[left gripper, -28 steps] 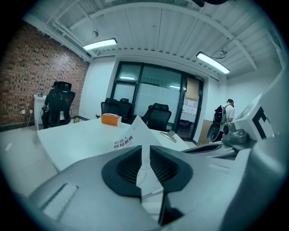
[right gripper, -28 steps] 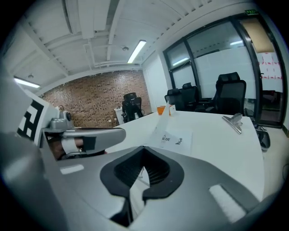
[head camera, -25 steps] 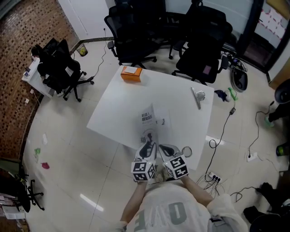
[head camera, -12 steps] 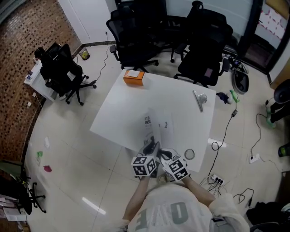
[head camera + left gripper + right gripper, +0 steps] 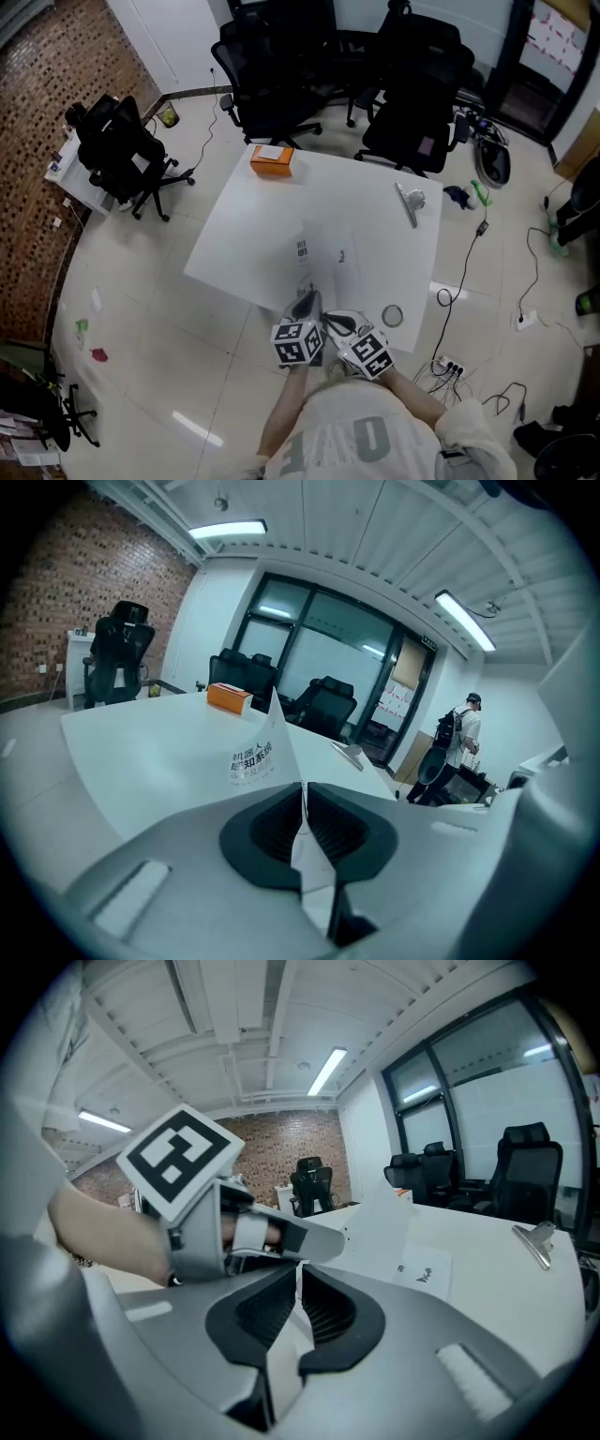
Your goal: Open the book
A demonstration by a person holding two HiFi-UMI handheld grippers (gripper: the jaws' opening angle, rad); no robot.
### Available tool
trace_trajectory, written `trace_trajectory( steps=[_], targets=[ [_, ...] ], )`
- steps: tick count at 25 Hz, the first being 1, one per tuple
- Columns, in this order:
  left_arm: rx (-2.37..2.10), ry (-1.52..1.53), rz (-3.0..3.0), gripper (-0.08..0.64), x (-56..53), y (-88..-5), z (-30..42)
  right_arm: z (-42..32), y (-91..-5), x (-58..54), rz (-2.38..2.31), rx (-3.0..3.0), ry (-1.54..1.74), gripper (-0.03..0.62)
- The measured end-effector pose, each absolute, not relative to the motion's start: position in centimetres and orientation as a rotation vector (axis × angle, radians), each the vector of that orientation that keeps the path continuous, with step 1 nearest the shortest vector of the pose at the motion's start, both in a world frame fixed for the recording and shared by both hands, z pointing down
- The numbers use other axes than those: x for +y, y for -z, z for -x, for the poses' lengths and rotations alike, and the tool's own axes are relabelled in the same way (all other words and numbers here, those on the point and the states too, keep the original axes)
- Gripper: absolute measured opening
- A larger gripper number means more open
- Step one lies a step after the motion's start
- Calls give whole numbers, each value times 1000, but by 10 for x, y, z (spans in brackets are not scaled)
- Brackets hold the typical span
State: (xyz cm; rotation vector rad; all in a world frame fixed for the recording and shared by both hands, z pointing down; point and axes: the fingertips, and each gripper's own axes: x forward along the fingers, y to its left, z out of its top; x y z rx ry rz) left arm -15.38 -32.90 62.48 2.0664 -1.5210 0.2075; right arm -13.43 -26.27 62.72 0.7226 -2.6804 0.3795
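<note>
Fingers of my left gripper have just clamped onto the lifted cover of the book, lower centre on the white table, while my right gripper's, just eased a little, pinch a sheet too; opening seems barely begun.

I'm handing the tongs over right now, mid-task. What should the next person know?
Left tongs: jaws have just closed, shut on the lifted cover of the book.
Right tongs: shut on what looks like the same cover; jaws have just eased open slightly.
Book: on the white table, toward the person's edge.
Done: cover raised off the pages.
Left: swing the cover over until the book lies open.
</note>
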Motion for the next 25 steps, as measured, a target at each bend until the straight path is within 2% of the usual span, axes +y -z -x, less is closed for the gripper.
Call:
trace_trajectory(
  steps=[2, 7, 16, 20, 25],
  targets=[
    [-1575, -204, -2056, 35, -329, -622, 168, 133, -627, -261, -740, -2687, -381, 5],
    [-1746, -244, -2078, 48, -329, -610, 202, 103, -665, -291, -970, -2497, -609, 5],
    [-2017, -259, -1900, 66, -322, -618, 298, 76, -708, -312, -1103, -2298, -709, 5],
    [-2121, -322, -1769, 71, -312, -640, 348, 72, -716, -316, -1122, -2268, -772, 5],
    [-2091, -424, -1691, 81, -308, -682, 363, 70, -717, -323, -1153, -2263, -767, 5]
  ],
)
